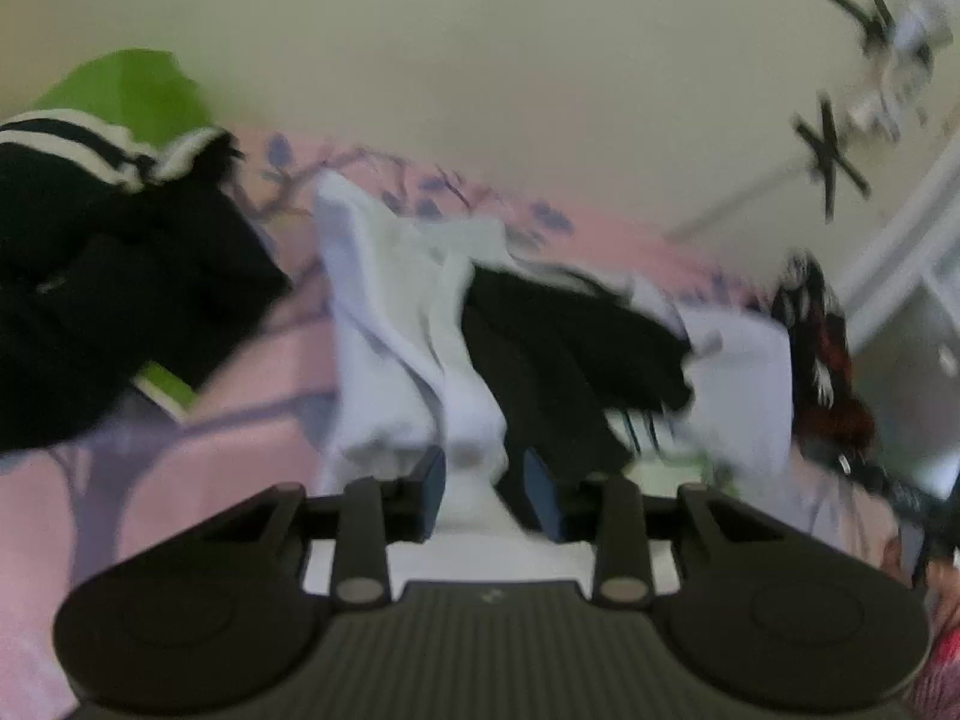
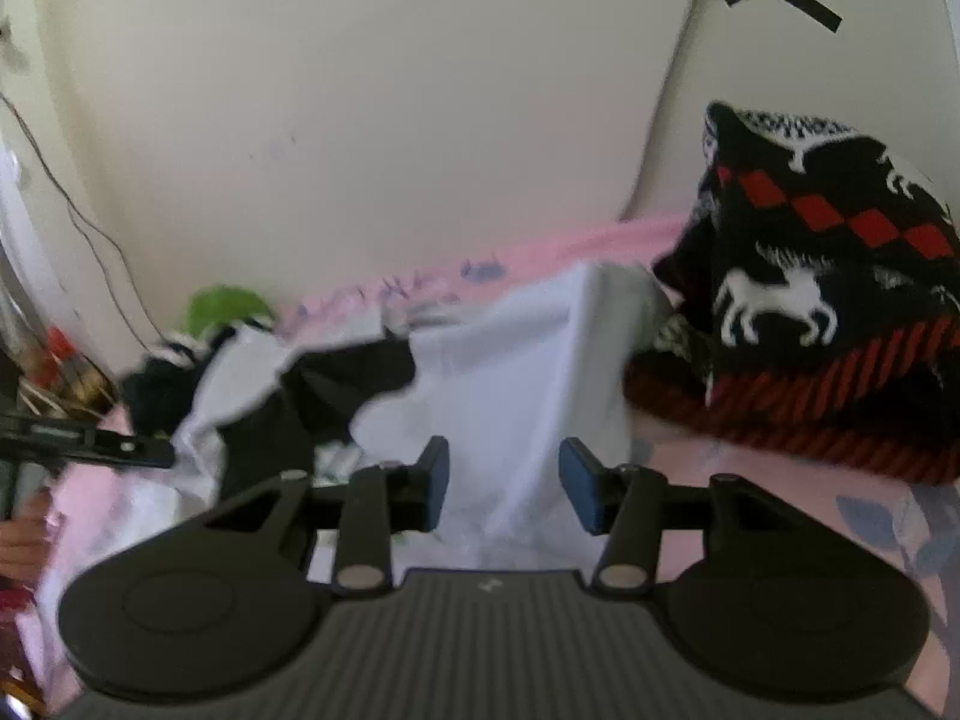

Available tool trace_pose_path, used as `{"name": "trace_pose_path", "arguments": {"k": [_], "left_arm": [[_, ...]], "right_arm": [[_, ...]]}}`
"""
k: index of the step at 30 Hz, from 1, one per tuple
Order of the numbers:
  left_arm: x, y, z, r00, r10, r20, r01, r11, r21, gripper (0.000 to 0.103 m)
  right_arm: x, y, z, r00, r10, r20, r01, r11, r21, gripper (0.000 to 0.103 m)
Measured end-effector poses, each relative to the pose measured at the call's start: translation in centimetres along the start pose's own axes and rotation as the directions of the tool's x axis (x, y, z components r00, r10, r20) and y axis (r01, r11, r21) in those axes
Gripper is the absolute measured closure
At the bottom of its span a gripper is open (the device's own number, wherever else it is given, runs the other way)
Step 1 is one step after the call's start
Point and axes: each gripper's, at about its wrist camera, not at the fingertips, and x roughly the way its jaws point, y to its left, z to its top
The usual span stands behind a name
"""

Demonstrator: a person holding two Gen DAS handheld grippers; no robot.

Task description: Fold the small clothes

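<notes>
A white garment with a black panel lies bunched on a pink floral sheet. In the left wrist view its white folds (image 1: 396,324) and black part (image 1: 564,348) run down between my left gripper's (image 1: 485,495) blue pads (image 1: 433,489), which stand apart around the cloth without pinching it. In the right wrist view the white cloth (image 2: 510,372) hangs between the open pads of my right gripper (image 2: 504,489), with the black part (image 2: 324,396) to the left. The frames are blurred.
A black top with white-striped collar (image 1: 102,276) lies on something green at the left. A black, red and white patterned sweater (image 2: 822,300) is piled at the right. The cream wall (image 2: 360,120) stands close behind the pink sheet (image 1: 198,468).
</notes>
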Motion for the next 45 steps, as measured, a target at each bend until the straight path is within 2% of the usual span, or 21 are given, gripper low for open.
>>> {"name": "trace_pose_path", "arguments": {"k": [2, 4, 7, 9, 10, 11, 13, 15, 17, 19, 21, 23, 25, 28, 33, 39, 40, 42, 43, 44, 45], "left_arm": [[-1.6, 0.7, 0.0, 0.999, -0.031, 0.019, 0.031, 0.999, 0.01, 0.068], [-2.9, 0.6, -0.7, 0.999, -0.035, 0.012, 0.035, 0.998, 0.052, 0.068], [-2.9, -0.8, -2.5, 0.994, -0.076, -0.072, 0.086, 0.986, 0.141, 0.07], [-2.1, -2.1, -4.2, 0.982, -0.113, -0.149, 0.14, 0.971, 0.192, 0.07], [-1.3, -2.8, -5.1, 0.976, -0.116, -0.187, 0.157, 0.963, 0.221, 0.07], [-0.6, -3.4, -5.7, 0.971, -0.112, -0.209, 0.163, 0.957, 0.242, 0.07], [1.2, -4.3, -5.9, 0.969, -0.096, -0.226, 0.156, 0.952, 0.263, 0.07], [3.1, -4.5, -4.7, 0.977, -0.084, -0.199, 0.132, 0.96, 0.247, 0.069], [3.7, -3.8, -3.0, 0.985, -0.054, -0.167, 0.086, 0.978, 0.191, 0.07], [2.4, -2.9, -1.4, 0.99, -0.057, -0.13, 0.076, 0.986, 0.149, 0.069], [0.4, -2.3, 0.3, 0.996, -0.059, -0.071, 0.07, 0.982, 0.173, 0.064], [-0.6, -2.5, 2.6, 1.0, 0.009, 0.001, -0.01, 0.98, 0.197, 0.062], [-0.1, -2.7, 5.4, 0.998, 0.045, 0.039, -0.052, 0.976, 0.212, 0.061], [2.4, -3.5, 9.6, 0.992, 0.099, 0.074, -0.114, 0.965, 0.237, 0.05], [10.7, -3.7, 14.3, 0.987, 0.162, -0.007, -0.158, 0.968, 0.195, 0.047], [19.3, -4.3, 14.5, 0.972, 0.197, -0.126, -0.167, 0.962, 0.218, 0.047], [20.3, -4.4, 14.3, 0.967, 0.218, -0.134, -0.182, 0.955, 0.234, 0.047], [21.1, -4.5, 13.7, 0.962, 0.241, -0.13, -0.202, 0.944, 0.259, 0.06], [21.1, -4.7, 13.4, 0.961, 0.255, -0.107, -0.216, 0.934, 0.285, 0.069], [20.9, -4.7, 13.1, 0.96, 0.263, -0.094, -0.224, 0.927, 0.301, 0.083], [20.5, -4.6, 13.1, 0.964, 0.249, -0.098, -0.21, 0.931, 0.297, 0.095]], "right_arm": [[-1.8, 0.3, -0.4, 0.998, 0.055, 0.009, -0.055, 0.998, -0.028, 0.05], [-3.4, 1.1, -1.5, 0.986, 0.157, -0.047, -0.16, 0.985, -0.066, 0.049], [-3.7, 2.4, -3.4, 0.911, 0.353, -0.213, -0.37, 0.928, -0.046, 0.05], [-3.0, 3.4, -5.0, 0.871, 0.366, -0.329, -0.409, 0.91, -0.069, 0.05], [-2.2, 3.7, -5.5, 0.867, 0.342, -0.362, -0.395, 0.915, -0.082, 0.05], [-1.3, 3.7, -5.8, 0.87, 0.31, -0.383, -0.369, 0.925, -0.09, 0.051], [0.4, 2.9, -5.0, 0.891, 0.308, -0.332, -0.343, 0.938, -0.052, 0.071], [2.0, 1.9, -3.3, 0.971, 0.149, -0.186, -0.166, 0.983, -0.078, 0.067], [2.9, 0.5, -1.8, 0.994, 0.043, -0.101, -0.047, 0.998, -0.035, 0.048], [2.4, -0.7, -0.4, 0.993, 0.078, -0.086, -0.074, 0.996, 0.052, 0.047], [0.5, -0.6, 1.1, 0.991, 0.129, -0.041, -0.128, 0.992, 0.02, 0.045], [-0.1, -0.4, 3.0, 0.995, 0.101, -0.014, -0.102, 0.994, -0.033, 0.042], [0.8, -0.4, 5.8, 0.997, 0.074, 0.002, -0.073, 0.995, -0.064, 0.042], [4.2, -1.2, 10.4, 0.997, 0.077, -0.007, -0.077, 0.996, -0.039, 0.038], [13.5, -1.4, 14.0, 0.995, 0.0, -0.102, -0.008, 0.997, -0.08, 0.03], [21.5, -1.5, 12.3, 0.955, -0.089, -0.282, 0.029, 0.978, -0.208, 0.028], [22.2, -1.3, 11.8, 0.948, -0.089, -0.307, 0.017, 0.973, -0.229, 0.031], [22.7, -1.2, 11.1, 0.941, -0.092, -0.327, 0.011, 0.97, -0.242, 0.04], [22.6, -1.1, 11.0, 0.947, -0.094, -0.309, 0.013, 0.966, -0.256, 0.064], [22.1, -1.1, 11.1, 0.95, -0.082, -0.301, 0.002, 0.967, -0.256, 0.072], [21.5, -1.2, 11.2, 0.954, -0.087, -0.288, 0.014, 0.969, -0.248, 0.1]]}}
